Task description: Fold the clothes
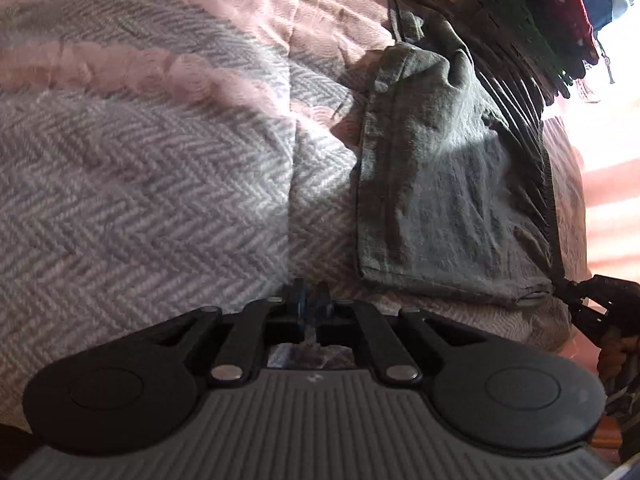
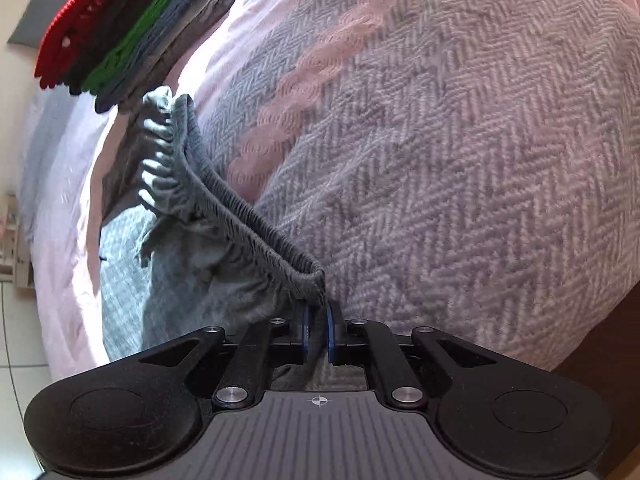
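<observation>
A grey garment (image 1: 440, 200) with a gathered elastic waistband (image 2: 240, 216) lies folded on the bed. My right gripper (image 2: 318, 316) is shut on the near end of that waistband, and cloth bunches between its blue pads (image 2: 306, 328). The left wrist view shows the same gripper (image 1: 580, 300) pinching the garment's near right corner. My left gripper (image 1: 310, 300) hovers over the blanket just left of the garment's near edge. It is shut, with no cloth seen between its fingers.
A grey-and-white herringbone blanket (image 1: 140, 200) with a pink braided band (image 2: 320, 60) covers the bed over a pink sheet (image 1: 320, 0). A stack of folded clothes (image 2: 120, 28) in red, dark, green and blue sits beyond the garment. The tiled floor (image 2: 16, 320) lies past the bed's edge.
</observation>
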Motion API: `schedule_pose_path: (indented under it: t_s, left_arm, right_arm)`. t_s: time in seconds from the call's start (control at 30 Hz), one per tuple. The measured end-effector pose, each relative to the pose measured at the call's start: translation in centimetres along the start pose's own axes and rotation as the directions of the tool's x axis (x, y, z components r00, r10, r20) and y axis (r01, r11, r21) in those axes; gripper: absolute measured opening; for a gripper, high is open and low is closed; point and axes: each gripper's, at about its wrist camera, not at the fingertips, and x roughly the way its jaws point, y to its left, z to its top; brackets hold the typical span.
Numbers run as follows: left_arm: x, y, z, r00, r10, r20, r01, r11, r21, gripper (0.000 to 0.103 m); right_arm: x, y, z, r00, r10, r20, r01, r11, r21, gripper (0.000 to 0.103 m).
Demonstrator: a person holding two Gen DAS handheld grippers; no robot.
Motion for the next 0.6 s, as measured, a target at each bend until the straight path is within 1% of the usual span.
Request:
schedule_pose_path:
  t_s: [0.07, 0.1, 0.13, 0.17, 0.23, 0.3, 0.4, 0.47, 0.5, 0.53, 0.57, 0.6]
  left_arm:
    - [-1.2, 0.6, 1.5, 0.998, -0.024, 0.053, 0.026, 0.999, -0.035, 0.011]
    - [-1.8, 0.8, 2.5, 0.995, -0.033, 0.09, 0.038, 0.998, -0.05, 0.021]
    - [-2.2, 0.9, 4.0, 0.991, -0.042, 0.125, 0.051, 0.996, -0.069, 0.033]
    - [-2.2, 1.0, 5.5, 0.986, -0.066, 0.152, 0.08, 0.993, -0.089, 0.037]
    - [-1.5, 0.9, 9.0, 0.973, -0.132, 0.191, 0.157, 0.98, -0.124, 0.047]
    - [1.0, 0.1, 12.3, 0.965, -0.195, 0.173, 0.221, 0.965, -0.143, 0.055]
    - [6.0, -1.6, 15.9, 0.961, -0.245, 0.13, 0.264, 0.95, -0.165, 0.056]
    - [8.9, -2.4, 17.1, 0.95, -0.298, 0.096, 0.312, 0.925, -0.217, 0.056]
    - [10.3, -2.7, 17.6, 0.941, -0.328, 0.08, 0.337, 0.908, -0.247, 0.051]
    - [11.3, -3.0, 17.7, 0.931, -0.357, 0.074, 0.363, 0.889, -0.277, 0.029]
    - [11.6, -3.1, 17.5, 0.925, -0.372, 0.083, 0.379, 0.878, -0.291, 0.009]
    - [10.6, -3.5, 17.0, 0.927, -0.354, 0.126, 0.375, 0.892, -0.254, 0.002]
  right_arm:
    - [-0.3, 0.6, 0.4, 1.0, -0.019, 0.008, 0.02, 0.999, -0.039, 0.007]
    - [-0.6, 0.9, 0.6, 0.999, -0.032, 0.017, 0.033, 0.998, -0.059, 0.018]
    - [-0.9, 1.2, 0.9, 0.999, -0.044, 0.026, 0.046, 0.996, -0.079, 0.046]
    - [-1.2, 1.5, 1.1, 0.998, -0.055, 0.038, 0.058, 0.994, -0.096, 0.068]
    - [-1.5, 2.2, 1.9, 0.995, -0.057, 0.085, 0.067, 0.991, -0.113, 0.07]
    - [-1.2, 2.6, 2.9, 0.992, -0.058, 0.111, 0.07, 0.992, -0.11, 0.07]
    - [-0.3, 3.0, 4.4, 0.992, -0.048, 0.118, 0.057, 0.995, -0.076, 0.07]
    - [0.2, 3.4, 5.1, 0.992, -0.039, 0.118, 0.048, 0.996, -0.075, 0.07]
    - [0.4, 3.6, 5.3, 0.992, -0.043, 0.117, 0.052, 0.996, -0.079, 0.07]
    - [0.6, 3.7, 5.3, 0.992, -0.049, 0.114, 0.059, 0.995, -0.083, 0.07]
    - [0.8, 3.7, 5.3, 0.992, -0.056, 0.11, 0.066, 0.994, -0.085, 0.07]
    - [1.0, 3.7, 5.3, 0.992, -0.063, 0.107, 0.073, 0.994, -0.087, 0.07]
